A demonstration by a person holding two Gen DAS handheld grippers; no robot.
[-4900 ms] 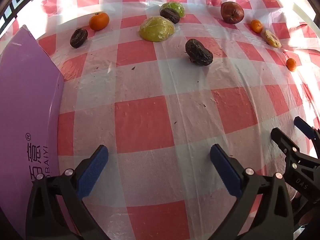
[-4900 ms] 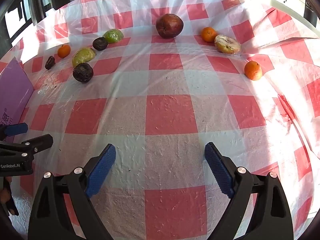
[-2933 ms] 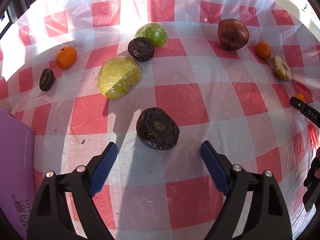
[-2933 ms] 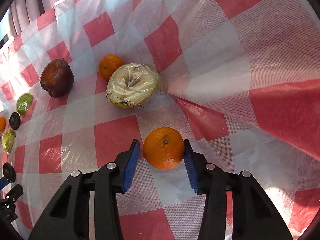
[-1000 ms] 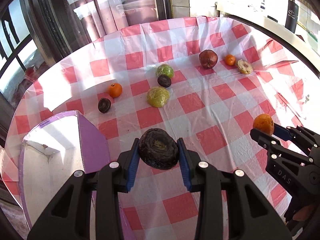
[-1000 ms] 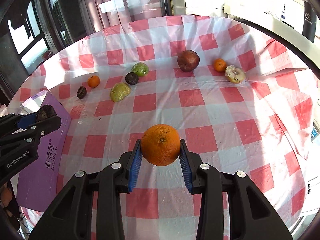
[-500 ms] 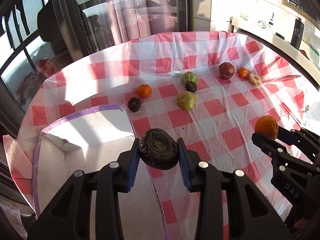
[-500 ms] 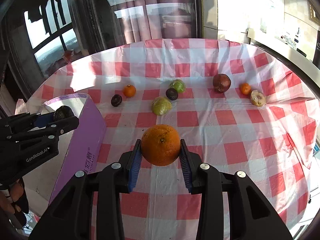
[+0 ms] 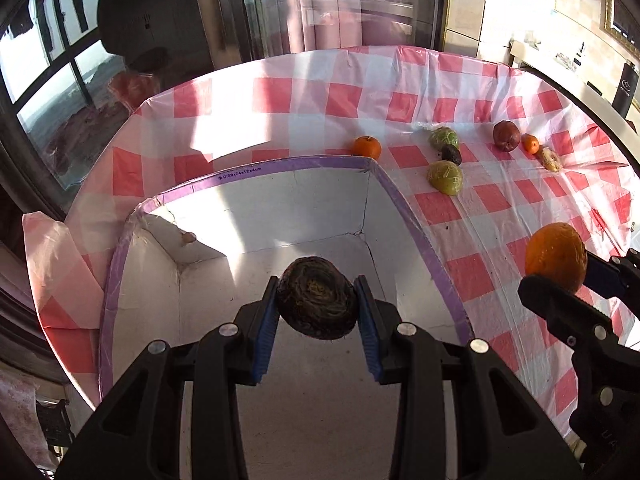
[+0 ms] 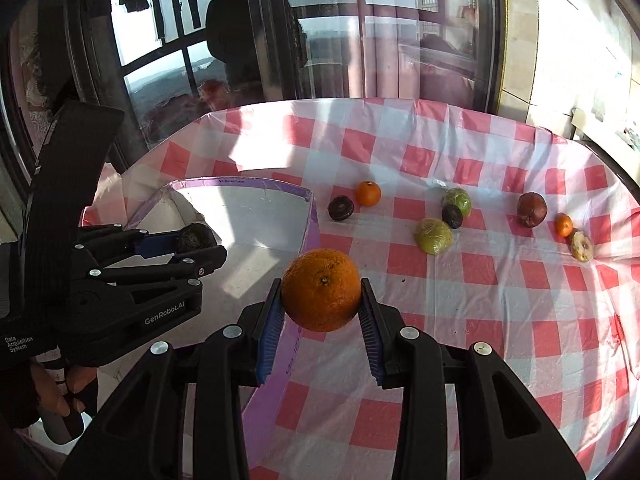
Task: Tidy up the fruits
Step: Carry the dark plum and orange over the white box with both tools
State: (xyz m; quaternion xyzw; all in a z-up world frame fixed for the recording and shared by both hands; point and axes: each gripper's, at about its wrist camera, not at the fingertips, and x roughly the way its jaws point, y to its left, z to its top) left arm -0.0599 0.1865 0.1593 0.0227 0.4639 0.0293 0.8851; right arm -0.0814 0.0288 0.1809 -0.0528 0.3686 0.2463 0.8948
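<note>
My left gripper (image 9: 317,322) is shut on a dark wrinkled fruit (image 9: 317,304) and holds it over the open purple-edged box (image 9: 304,160). It also shows in the right wrist view (image 10: 192,242), above the box (image 10: 264,184). My right gripper (image 10: 321,318) is shut on an orange (image 10: 321,295), held above the box's right wall. The orange also shows in the left wrist view (image 9: 555,257).
On the red-checked tablecloth (image 10: 500,300) lie a small orange (image 10: 368,193), a dark fruit (image 10: 341,208), wrapped green fruits (image 10: 433,236), a dark red fruit (image 10: 531,209) and a wrapped pale fruit (image 10: 581,246). Windows stand behind the table.
Both grippers have risen and moved left with their fruit. The left gripper is now over the inside of the box; the right gripper has come up to the box's right wall.
</note>
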